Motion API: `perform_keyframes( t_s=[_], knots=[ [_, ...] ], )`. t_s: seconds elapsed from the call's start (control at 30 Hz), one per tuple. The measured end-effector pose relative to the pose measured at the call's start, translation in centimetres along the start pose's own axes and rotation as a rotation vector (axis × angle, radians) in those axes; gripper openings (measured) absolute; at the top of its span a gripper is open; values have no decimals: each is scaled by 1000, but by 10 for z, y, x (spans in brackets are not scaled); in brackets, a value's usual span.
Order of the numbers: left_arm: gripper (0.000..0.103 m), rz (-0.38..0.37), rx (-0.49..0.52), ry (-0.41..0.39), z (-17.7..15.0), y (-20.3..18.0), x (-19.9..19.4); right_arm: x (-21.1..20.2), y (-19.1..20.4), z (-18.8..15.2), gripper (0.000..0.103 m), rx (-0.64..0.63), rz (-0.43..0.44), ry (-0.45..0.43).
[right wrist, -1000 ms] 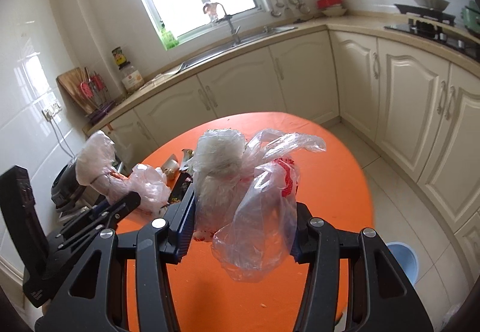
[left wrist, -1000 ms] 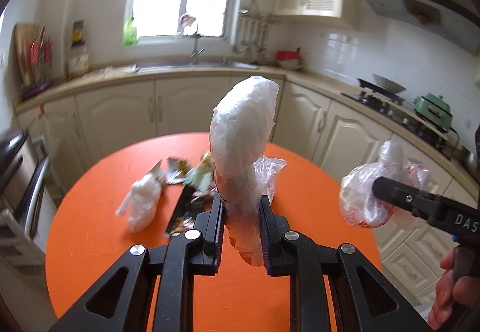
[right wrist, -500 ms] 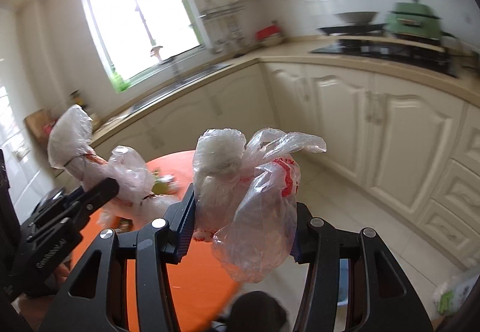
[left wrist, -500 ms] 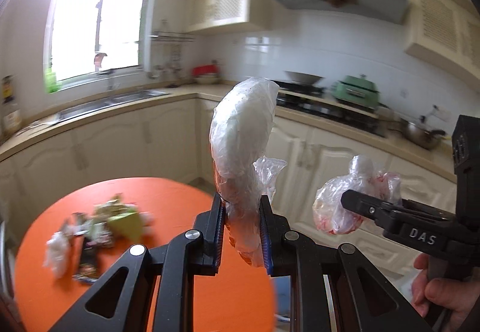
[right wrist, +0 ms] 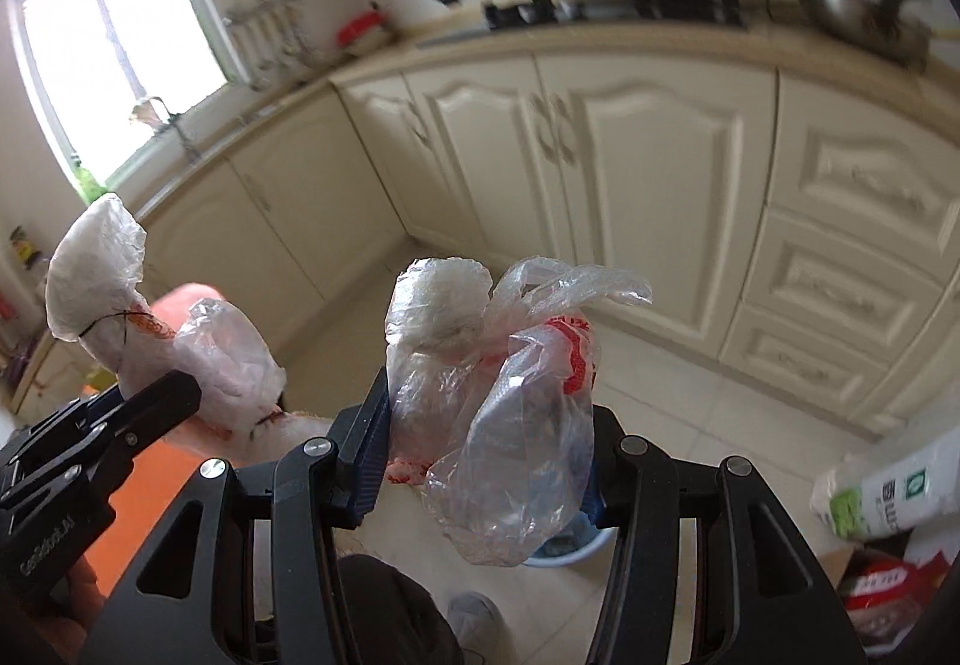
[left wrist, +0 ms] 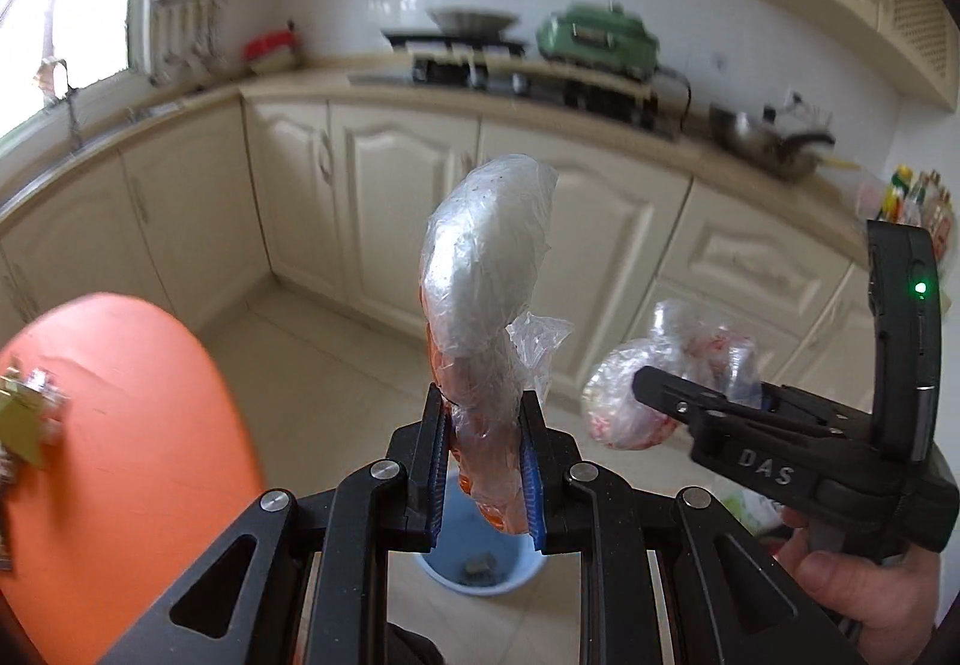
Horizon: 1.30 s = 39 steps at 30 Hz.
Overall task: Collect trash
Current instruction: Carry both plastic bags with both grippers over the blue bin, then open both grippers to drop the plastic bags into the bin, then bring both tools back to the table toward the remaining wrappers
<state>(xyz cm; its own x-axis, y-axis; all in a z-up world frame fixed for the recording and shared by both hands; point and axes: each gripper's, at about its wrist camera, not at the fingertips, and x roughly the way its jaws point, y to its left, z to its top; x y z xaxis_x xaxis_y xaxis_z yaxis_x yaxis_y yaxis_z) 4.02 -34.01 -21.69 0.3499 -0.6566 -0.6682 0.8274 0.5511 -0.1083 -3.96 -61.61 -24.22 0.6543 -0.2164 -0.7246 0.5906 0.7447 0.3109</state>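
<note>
Left wrist view: left gripper (left wrist: 483, 461) held level above pale blue round plastic bin (left wrist: 480, 569) on floor, jaws clamped on tall crumpled clear plastic bag with orange contents (left wrist: 486, 317), bag upright over bin. Right gripper (right wrist: 480, 461), beside it at same height right of bin, jaws clamped on knotted clear plastic bag with red print (right wrist: 510, 383). Round orange table (left wrist: 138, 425) left of bin, leftover scraps (left wrist: 24, 425) on it.

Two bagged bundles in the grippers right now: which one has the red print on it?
The crumpled clear bag in the right gripper carries red print. The tall whitish bundle in the left gripper shows only orange at its base.
</note>
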Motion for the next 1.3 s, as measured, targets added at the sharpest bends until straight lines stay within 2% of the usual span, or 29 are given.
perform_keyframes(
  t_s=[0.03,0.1,0.13,0.3,0.43,0.53,0.6,0.67,0.73,0.8,0.83,0.97,1.03,1.07,1.3],
  knots=[
    [17,-5,3,38,-5,-1,16,11,-6,-5,51,10,-7,23],
    [17,-8,-1,93,8,2,48,35,-19,-11,51,28,-16,65],
    [17,-6,-2,131,3,2,65,47,-26,-14,51,40,-21,90],
    [17,-5,-33,276,19,-3,143,101,-54,-32,51,88,-29,187],
    [17,-7,-76,358,38,0,207,137,-70,-41,51,118,-28,250],
    [24,22,-82,416,43,0,238,160,-79,-45,54,134,-22,277],
    [36,66,-80,434,58,-2,263,171,-85,-48,60,160,-10,297],
    [68,102,-66,420,69,-3,285,177,-87,-50,65,184,-4,299],
    [75,123,-49,394,73,-7,286,177,-90,-51,76,203,-5,287],
    [80,151,-49,392,74,-7,286,174,-94,-53,98,216,-26,273],
    [84,156,-53,394,71,-8,282,173,-95,-54,103,223,-39,272],
    [98,197,-56,376,68,-11,268,166,-96,-56,103,243,-67,280],
    [98,217,-38,360,67,-16,249,156,-92,-56,103,234,-75,271],
    [98,213,-34,348,61,-21,228,152,-90,-55,103,231,-80,268],
    [100,185,-20,273,56,-32,168,114,-68,-43,103,195,-97,209]
  ],
)
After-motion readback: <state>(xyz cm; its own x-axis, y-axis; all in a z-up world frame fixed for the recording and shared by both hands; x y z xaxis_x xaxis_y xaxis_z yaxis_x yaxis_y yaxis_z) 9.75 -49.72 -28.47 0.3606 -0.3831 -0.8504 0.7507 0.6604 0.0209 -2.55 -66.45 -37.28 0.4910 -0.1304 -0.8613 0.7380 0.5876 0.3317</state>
